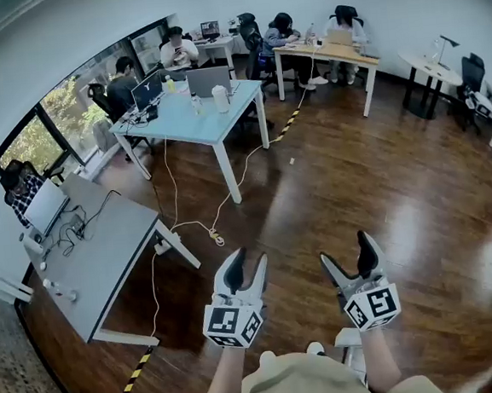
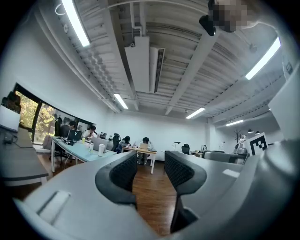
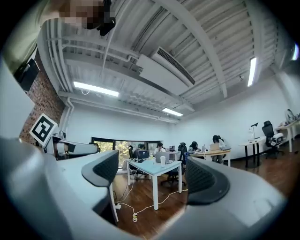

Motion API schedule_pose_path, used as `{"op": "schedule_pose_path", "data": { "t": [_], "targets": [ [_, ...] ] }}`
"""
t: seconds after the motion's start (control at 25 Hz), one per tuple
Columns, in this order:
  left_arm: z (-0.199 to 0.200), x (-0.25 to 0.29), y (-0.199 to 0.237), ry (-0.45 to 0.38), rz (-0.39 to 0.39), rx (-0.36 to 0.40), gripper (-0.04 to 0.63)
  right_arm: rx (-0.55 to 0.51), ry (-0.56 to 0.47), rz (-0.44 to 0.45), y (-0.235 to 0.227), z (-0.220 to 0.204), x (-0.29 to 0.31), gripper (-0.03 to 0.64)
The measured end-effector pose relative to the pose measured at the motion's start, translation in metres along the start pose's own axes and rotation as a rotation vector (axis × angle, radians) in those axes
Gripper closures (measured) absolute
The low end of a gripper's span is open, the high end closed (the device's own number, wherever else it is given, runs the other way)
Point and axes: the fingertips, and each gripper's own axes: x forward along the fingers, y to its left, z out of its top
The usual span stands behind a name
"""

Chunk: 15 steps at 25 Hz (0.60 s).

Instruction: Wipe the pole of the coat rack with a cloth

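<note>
We're looking at a dark wood floor (image 1: 357, 190) with a white cable (image 1: 229, 197) running across it to a plug (image 1: 216, 236), just beside the light blue table (image 1: 190, 128). A grey desk (image 1: 106, 255) sits at the left near the window (image 1: 31, 142). At the back, people (image 1: 283, 32) sit at a wooden desk (image 1: 328, 54).

Dark brown floor (image 1: 374, 189), pale blue table (image 1: 190, 122) — black-and-white markers (image 1: 234, 325) on left gripper (image 1: 247, 260), right gripper (image 1: 347, 251)

The grey rectangular desk (image 1: 106, 255) stands left of the light-blue rectangular table (image 1: 197, 123); the wooden desk (image 1: 336, 55) stands behind that table, to its right.
</note>
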Motion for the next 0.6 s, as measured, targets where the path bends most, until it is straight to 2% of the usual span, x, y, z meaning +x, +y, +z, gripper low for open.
{"op": "schedule_pose_path", "data": {
  "t": [0.24,0.6],
  "targets": [
    [0.006,-0.012,0.024,-0.023,0.074,0.006,0.433,-0.017,-0.001,0.023,0.011,0.003,0.012,0.196],
    [0.005,-0.006,0.022,-0.019,0.072,0.006,0.433,-0.019,0.019,0.041,0.011,0.0,0.015,0.199]
  ]
}}
